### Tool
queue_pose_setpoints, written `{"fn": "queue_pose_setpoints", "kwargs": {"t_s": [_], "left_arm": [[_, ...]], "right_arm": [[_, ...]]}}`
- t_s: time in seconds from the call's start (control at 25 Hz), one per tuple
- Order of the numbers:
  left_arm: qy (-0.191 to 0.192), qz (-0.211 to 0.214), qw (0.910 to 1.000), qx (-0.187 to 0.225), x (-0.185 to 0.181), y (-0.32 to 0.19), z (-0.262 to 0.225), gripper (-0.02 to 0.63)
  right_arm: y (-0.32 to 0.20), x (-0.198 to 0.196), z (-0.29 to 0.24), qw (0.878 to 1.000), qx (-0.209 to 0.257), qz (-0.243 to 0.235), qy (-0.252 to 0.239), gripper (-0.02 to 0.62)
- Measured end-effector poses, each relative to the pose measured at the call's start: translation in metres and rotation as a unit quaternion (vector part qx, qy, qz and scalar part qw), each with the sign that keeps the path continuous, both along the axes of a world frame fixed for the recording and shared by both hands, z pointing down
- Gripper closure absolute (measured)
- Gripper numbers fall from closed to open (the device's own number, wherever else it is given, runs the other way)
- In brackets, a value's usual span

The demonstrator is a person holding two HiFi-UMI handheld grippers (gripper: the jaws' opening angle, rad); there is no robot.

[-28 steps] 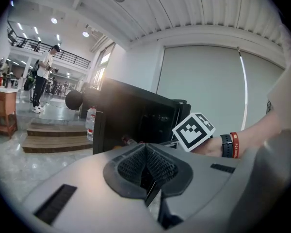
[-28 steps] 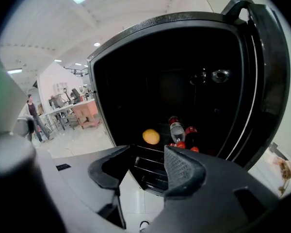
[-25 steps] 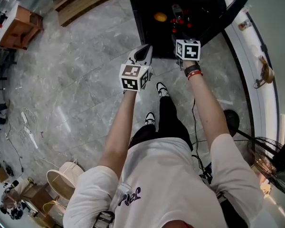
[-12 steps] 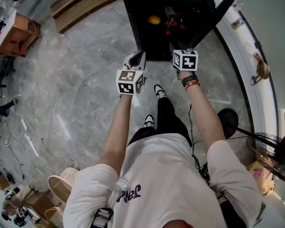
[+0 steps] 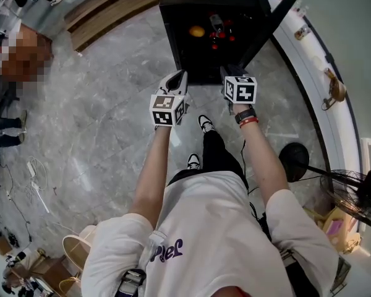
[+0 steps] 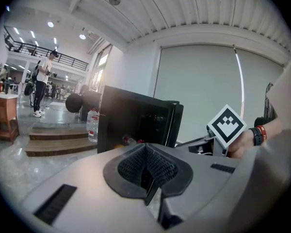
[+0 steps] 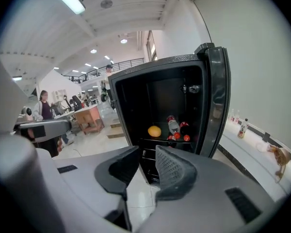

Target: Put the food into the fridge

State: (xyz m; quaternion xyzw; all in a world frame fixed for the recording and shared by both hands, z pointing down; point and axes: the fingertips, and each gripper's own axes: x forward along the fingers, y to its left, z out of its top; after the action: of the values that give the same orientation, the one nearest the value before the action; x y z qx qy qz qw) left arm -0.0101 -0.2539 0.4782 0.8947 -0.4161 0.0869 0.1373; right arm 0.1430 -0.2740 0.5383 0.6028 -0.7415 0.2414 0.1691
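The black fridge (image 5: pixel 173 36) stands open, its door (image 5: pixel 273 18) swung out to the right. On its shelf lie an orange (image 5: pixel 196 31) (image 7: pixel 154 131), a bottle (image 7: pixel 172 124) and several red-capped items (image 7: pixel 183 137). My right gripper (image 5: pixel 227 72) (image 7: pixel 146 166) hovers just in front of the fridge mouth; its jaws are closing with a gap still showing and nothing between them. My left gripper (image 5: pixel 179 78) (image 6: pixel 146 165) is beside it at the fridge's front left corner, shut and empty.
The grey marble floor (image 5: pixel 99 116) spreads to the left, with wooden steps (image 5: pixel 105 5) behind it. A white ledge (image 5: pixel 334 110) with small bottles curves along the right, and a fan (image 5: pixel 358 193) stands near it. People stand far off (image 6: pixel 42 84). A water bottle (image 6: pixel 92 125) stands beside the fridge.
The right gripper has drawn back out of the fridge mouth toward the person. The left gripper has stayed level with it, and the fridge now sits a little farther from both.
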Motion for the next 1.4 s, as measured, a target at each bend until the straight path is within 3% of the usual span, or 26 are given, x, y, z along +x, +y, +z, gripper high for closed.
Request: {"fn": "queue_pose_setpoints", "kwargs": {"t_s": [0.44,0.96,1.4], "left_arm": [[0.007,-0.01,0.9995,0.029,-0.013,0.026,-0.026,0.588],[-0.013,-0.025,0.9996,0.009,-0.03,0.04,-0.03,0.588],[0.001,-0.035,0.9989,0.032,-0.035,0.043,-0.064,0.588]], "right_arm": [[0.048,0.0,-0.018,1.0,0.007,0.004,-0.009,0.538],[0.078,0.005,-0.051,0.999,0.036,0.017,-0.014,0.574],[0.088,0.018,-0.1,0.995,0.088,0.045,0.003,0.58]]}}
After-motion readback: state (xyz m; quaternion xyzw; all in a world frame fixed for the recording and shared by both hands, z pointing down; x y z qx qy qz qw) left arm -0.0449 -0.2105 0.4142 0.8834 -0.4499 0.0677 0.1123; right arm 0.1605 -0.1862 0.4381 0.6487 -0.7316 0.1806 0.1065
